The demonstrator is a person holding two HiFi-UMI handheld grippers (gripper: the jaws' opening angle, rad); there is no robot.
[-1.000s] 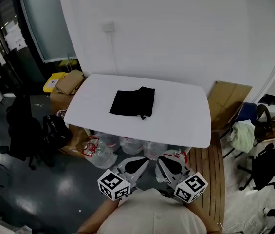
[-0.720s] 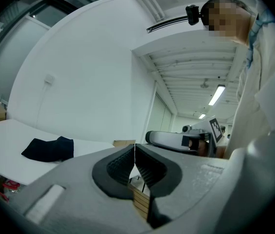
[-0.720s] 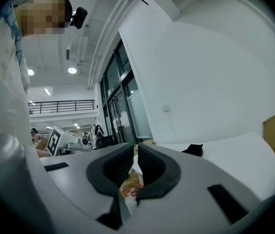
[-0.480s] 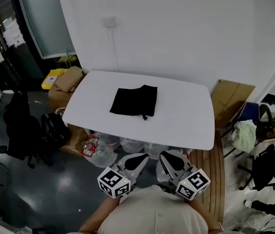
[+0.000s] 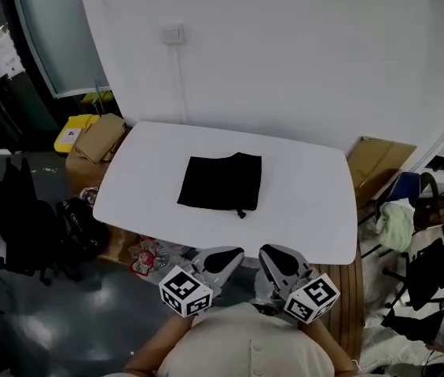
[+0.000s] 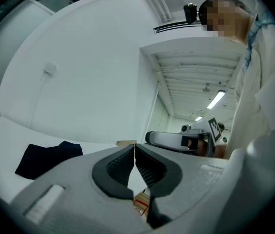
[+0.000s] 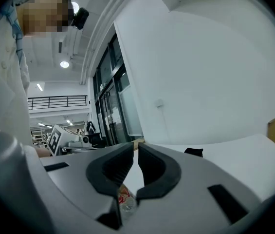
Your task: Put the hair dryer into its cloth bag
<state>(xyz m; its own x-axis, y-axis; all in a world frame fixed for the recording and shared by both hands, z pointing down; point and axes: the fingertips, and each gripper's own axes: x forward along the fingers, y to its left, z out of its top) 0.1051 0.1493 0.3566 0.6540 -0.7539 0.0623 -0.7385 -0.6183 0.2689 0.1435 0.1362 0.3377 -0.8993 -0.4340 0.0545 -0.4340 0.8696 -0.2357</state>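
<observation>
Head view looks steeply down on the white table (image 5: 308, 203) — both gripper views face it level, sharing the black cloth bag (image 5: 222, 183).

I find a commercial workspace, an office or test lab rather than a home. A plain white table (image 5: 300, 203) stands against a bare curved white wall (image 5: 284, 53) carrying a switch plate (image 5: 173, 32) with a surface-run cable. Cardboard boxes (image 5: 96, 136) and a yellow crate (image 5: 71, 132) sit on a dark polished floor (image 5: 88, 320). A glass partition (image 5: 49, 38), tall dark-framed glazing (image 7: 110, 96), strip ceiling lights (image 6: 216, 99), a mezzanine railing (image 7: 57, 101) and an office chair (image 5: 430, 269) are noted.
</observation>
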